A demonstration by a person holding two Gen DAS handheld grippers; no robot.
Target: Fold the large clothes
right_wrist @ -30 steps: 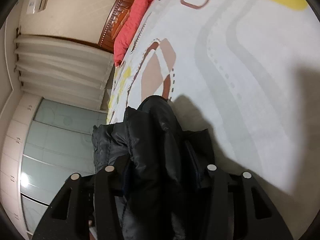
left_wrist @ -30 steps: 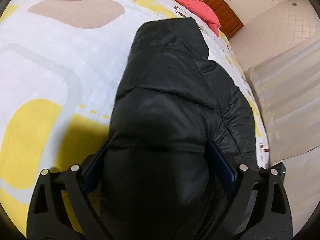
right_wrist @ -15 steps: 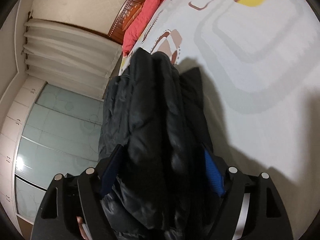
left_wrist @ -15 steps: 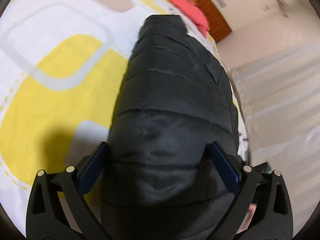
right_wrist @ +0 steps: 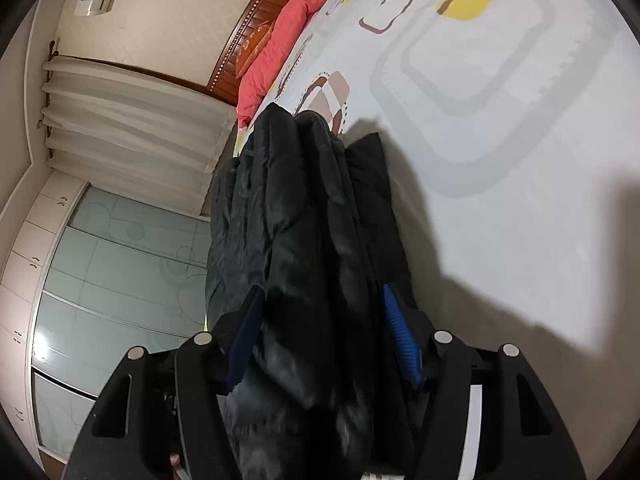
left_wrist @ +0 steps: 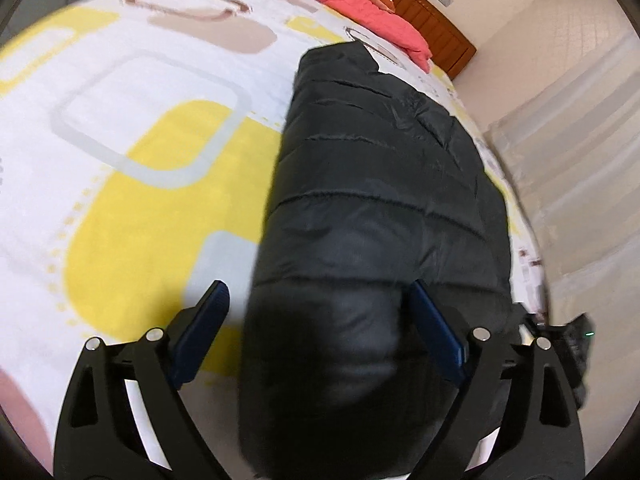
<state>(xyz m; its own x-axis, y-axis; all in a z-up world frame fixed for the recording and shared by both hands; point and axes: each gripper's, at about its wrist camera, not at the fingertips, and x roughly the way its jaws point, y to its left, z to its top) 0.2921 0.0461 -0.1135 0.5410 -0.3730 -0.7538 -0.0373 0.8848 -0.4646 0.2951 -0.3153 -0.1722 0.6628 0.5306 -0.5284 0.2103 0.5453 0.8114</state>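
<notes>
Black puffer jacket (left_wrist: 372, 208) lies bunched along the bed (left_wrist: 132, 184), near its curtain-side edge. Left tongs (left_wrist: 320, 304) stand apart: a gap shows beside one pad. Right tongs (right_wrist: 320, 312), jaws just closing, are clamped on a thick fold of jacket.

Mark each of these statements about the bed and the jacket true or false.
1. The jacket is black and quilted. True.
2. The pillow at the headboard is blue. False: it is coral red.
3. The bedsheet bears yellow patches. True.
4. The right gripper has nothing between its fingers. False: jacket fabric fills the gap.
5. Jacket fabric lies between the left gripper's fingers. True.
</notes>
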